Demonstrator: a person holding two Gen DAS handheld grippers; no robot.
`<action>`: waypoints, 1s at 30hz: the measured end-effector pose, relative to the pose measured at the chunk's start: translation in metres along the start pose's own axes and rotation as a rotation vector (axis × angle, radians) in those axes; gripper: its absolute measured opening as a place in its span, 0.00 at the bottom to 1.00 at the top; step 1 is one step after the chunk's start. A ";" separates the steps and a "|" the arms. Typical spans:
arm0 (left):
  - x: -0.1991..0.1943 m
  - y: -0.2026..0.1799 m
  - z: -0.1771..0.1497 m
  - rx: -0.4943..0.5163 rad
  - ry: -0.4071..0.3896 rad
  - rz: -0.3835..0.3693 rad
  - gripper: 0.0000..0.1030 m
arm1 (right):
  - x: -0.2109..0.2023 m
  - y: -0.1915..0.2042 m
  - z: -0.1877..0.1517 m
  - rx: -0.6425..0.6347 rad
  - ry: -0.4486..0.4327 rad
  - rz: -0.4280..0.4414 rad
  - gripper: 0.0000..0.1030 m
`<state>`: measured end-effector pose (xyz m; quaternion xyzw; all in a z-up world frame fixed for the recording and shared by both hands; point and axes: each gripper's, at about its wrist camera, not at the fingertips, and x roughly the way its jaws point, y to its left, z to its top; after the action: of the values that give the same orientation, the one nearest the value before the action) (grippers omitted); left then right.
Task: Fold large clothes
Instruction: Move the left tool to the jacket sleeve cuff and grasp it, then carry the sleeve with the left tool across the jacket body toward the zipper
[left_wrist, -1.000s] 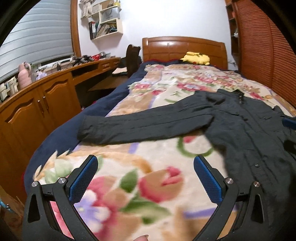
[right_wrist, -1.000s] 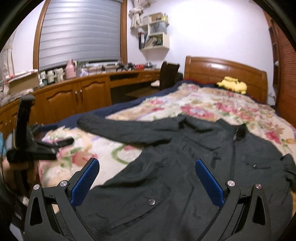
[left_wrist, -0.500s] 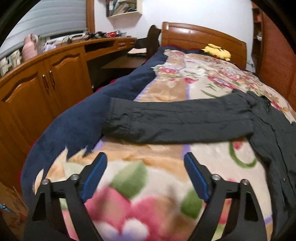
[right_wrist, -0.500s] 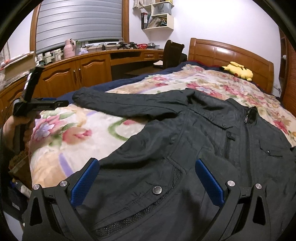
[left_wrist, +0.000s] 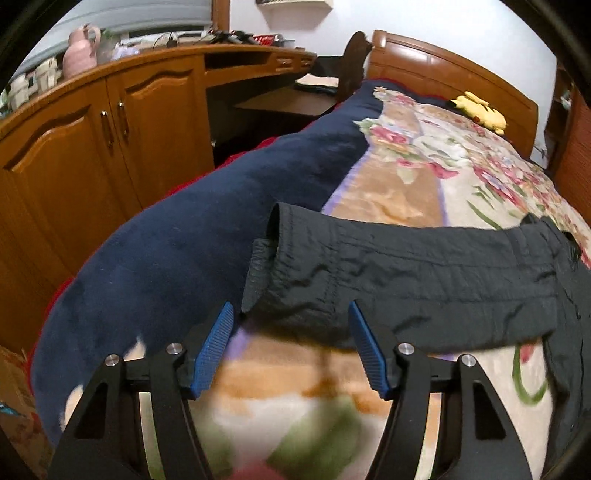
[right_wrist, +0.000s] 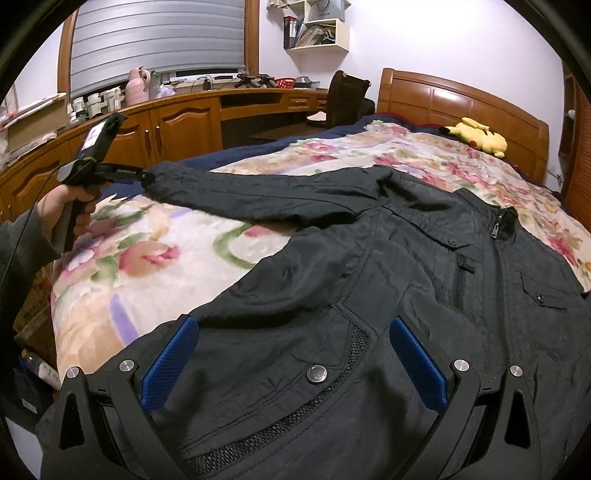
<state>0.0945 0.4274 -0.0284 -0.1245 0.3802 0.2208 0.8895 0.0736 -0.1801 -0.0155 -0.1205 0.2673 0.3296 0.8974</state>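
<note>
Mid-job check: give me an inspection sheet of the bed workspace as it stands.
Surface: floral blanket over the bed, navy border on the cabinet side.
Job's things: black jacket lying flat, zipped, one sleeve stretched out sideways.
Clutter: yellow plush toy by the headboard.
Grippers: left gripper open, at the sleeve cuff; right gripper open over the jacket hem.
Cables: thin cable at the left hand.
Surroundings: wooden cabinets, chair, wall shelf.

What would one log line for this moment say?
left gripper: open, at jacket cuff | right gripper: open, over hem | nothing held
</note>
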 end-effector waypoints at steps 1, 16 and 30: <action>0.003 0.001 0.002 -0.009 0.007 0.001 0.64 | -0.002 0.001 -0.001 0.000 0.002 0.000 1.00; -0.022 -0.045 0.013 0.121 -0.068 0.019 0.06 | 0.029 0.055 0.044 0.007 -0.007 0.014 1.00; -0.126 -0.177 0.020 0.307 -0.193 -0.155 0.05 | -0.035 0.016 0.034 0.086 -0.115 -0.058 0.94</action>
<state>0.1159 0.2434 0.0870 0.0053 0.3118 0.1018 0.9447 0.0549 -0.1732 0.0316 -0.0702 0.2259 0.2979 0.9248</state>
